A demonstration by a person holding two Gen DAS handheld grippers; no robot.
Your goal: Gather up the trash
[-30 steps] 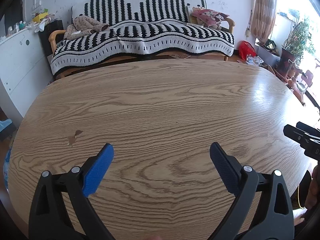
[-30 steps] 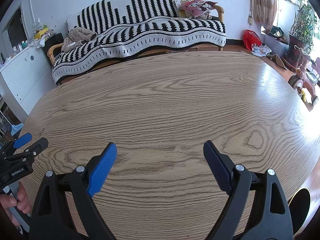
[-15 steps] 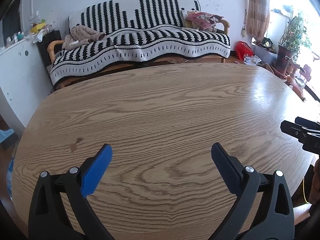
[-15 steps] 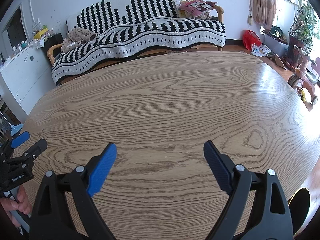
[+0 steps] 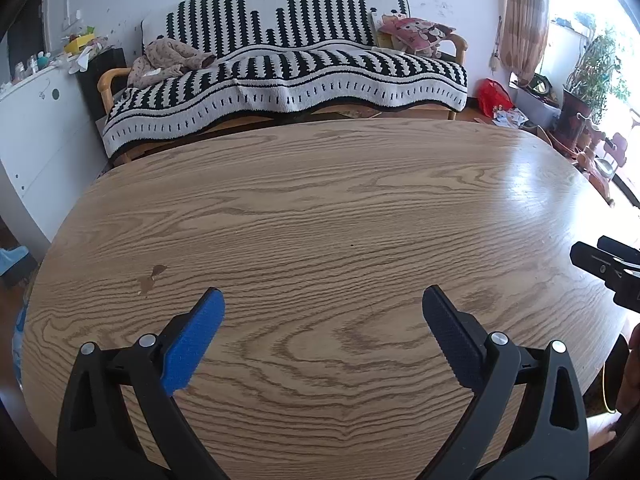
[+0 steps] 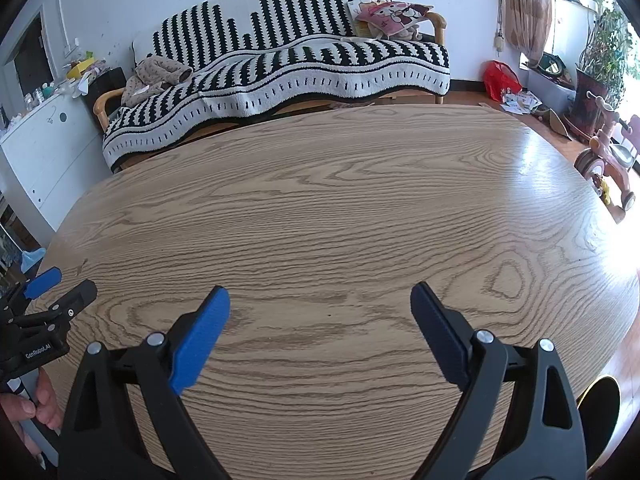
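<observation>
We hold our left gripper above the wooden table with its fingers spread wide and nothing between them; our right gripper hovers beside it, fingers likewise apart and empty; we see no trash on the tabletop, only a small stain; a striped sofa stands beyond.

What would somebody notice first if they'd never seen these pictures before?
Most likely the big oval wooden table, which fills most of both views, with a small brown stain near its left edge. Behind it stands a sofa under a bold black-and-white striped blanket, with a pink cartoon cushion at its right end. In the foreground the left claw and right claw both hang open over the wood, holding nothing.
</observation>
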